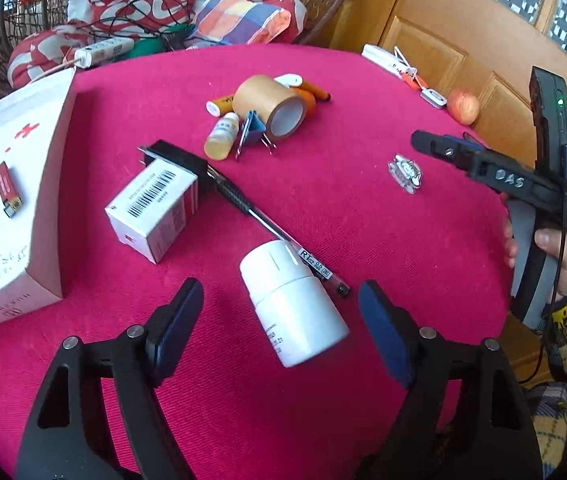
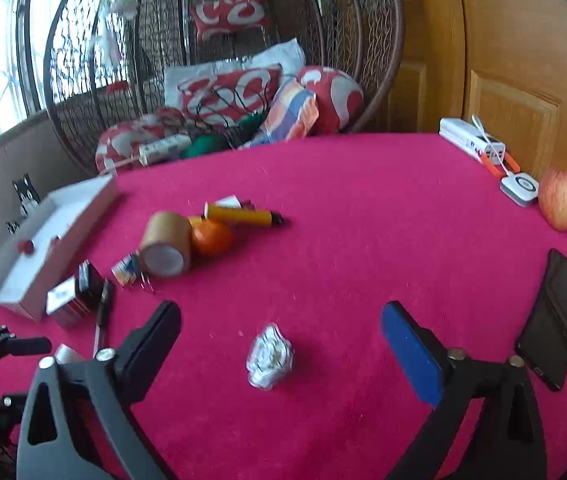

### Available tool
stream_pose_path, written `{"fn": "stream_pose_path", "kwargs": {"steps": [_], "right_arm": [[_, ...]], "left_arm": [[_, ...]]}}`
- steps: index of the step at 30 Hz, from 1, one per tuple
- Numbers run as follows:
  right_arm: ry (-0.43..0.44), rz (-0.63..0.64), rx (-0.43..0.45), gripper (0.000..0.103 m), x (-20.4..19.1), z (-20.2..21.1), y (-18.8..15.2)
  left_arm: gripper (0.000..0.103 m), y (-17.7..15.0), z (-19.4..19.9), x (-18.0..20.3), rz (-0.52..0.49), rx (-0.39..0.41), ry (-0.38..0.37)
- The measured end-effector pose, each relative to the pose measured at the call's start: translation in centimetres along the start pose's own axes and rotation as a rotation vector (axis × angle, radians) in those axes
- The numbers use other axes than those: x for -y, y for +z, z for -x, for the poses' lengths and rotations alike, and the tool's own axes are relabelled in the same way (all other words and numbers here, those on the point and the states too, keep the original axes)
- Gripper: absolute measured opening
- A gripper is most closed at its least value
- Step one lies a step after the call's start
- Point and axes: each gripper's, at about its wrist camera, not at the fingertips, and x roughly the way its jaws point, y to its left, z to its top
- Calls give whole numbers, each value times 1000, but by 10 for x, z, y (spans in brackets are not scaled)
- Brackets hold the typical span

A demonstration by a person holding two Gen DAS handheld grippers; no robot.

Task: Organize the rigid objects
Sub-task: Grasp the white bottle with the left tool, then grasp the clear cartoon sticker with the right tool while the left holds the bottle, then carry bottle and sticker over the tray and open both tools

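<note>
Left wrist view. Left gripper (image 1: 281, 316) has its jaws apart, nothing clamped. The white pill bottle (image 1: 293, 306) lies on its side between the fingers, touching neither pad; cap toward 11 o'clock, base toward 5 o'clock. A black pen (image 1: 267, 226) lies just behind the cap, running 10 to 4 o'clock, seemingly touching it. The white tray (image 1: 49, 200), likely the drop-off, sits at 9 o'clock with a red USB stick (image 1: 8, 188) inside. The barcode carton (image 1: 155, 210) lies between tray and bottle. The right gripper (image 1: 439, 146) shows at 2 o'clock, held in a hand (image 1: 555, 256).

Judgement: approach step. Centre the pads on the bottle's body, not the cap, and close across the round flanks; it may roll, so square up first. Keep clear of the pen.

Right wrist view. Right gripper (image 2: 281, 340) also has its jaws apart and empty. A crinkled foil blister pack (image 2: 269, 356) lies between the fingers at 6 o'clock, untouched. A phone (image 2: 553, 320) sits at 3 o'clock, a tape roll (image 2: 165, 246) at 10 o'clock.

Judgement: the pack is flat and light; come down low and pinch the edges gently, or it could skid on the red cloth (image 2: 363, 220).
</note>
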Motion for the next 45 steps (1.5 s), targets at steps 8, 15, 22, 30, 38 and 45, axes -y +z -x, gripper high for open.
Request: {"fn": "stream_pose_path", "kwargs": {"steps": [8,15,22,30,38,45], "right_arm": [[-22,53,-79,63,-9,-21,-12],[-19,98,-149,29,-15,-30,-16],[11,109,-120,29,-20,-19,-15],[76,106,-6,29,-34,14,10],[152,184,133,29,-74,45,54],[282,258,168,29,-126,48,88]], "left_arm": [[60,-7,-6,3,-36,-19,50],[36,-10,-6,1,-57,2,86],[36,-9,12,-1,-64,74,76],[36,-2,41,-10,-28,160,74],[36,13,103,-52,37,325,170],[36,21,155,-128,192,431,306]]}}
